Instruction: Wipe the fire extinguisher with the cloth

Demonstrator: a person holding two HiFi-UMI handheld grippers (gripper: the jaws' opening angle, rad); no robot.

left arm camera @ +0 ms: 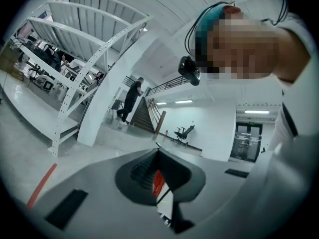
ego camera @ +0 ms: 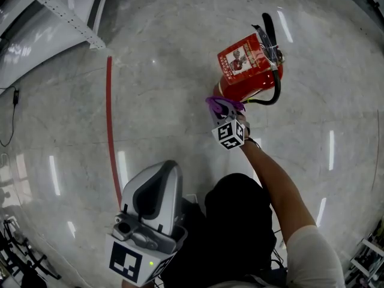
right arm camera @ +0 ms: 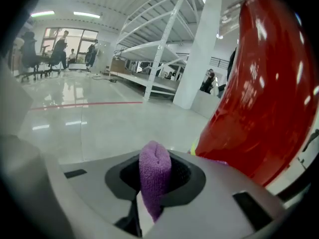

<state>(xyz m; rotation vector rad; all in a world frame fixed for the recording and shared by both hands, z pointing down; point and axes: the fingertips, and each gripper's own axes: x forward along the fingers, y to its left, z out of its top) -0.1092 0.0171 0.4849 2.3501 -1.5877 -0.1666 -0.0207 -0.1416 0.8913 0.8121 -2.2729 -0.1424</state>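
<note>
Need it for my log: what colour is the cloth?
Purple; the cloth shows best in the right gripper view.

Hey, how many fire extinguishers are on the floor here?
1. The fire extinguisher stands on the floor ahead, beside the right gripper, which pinches a purple cloth. Others may lie outside the views.

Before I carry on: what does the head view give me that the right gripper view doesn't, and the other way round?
Head view only: the fire extinguisher with its printed label, black hose and top handle, plus the left tool held near the person's body, away from the work.

Right gripper view only: the purple cloth folded and pinched between the jaws of the right tool, with white racking and distant people behind.

Both: the fire extinguisher close beside the right tool, the purple cloth, and the red floor line.
</note>
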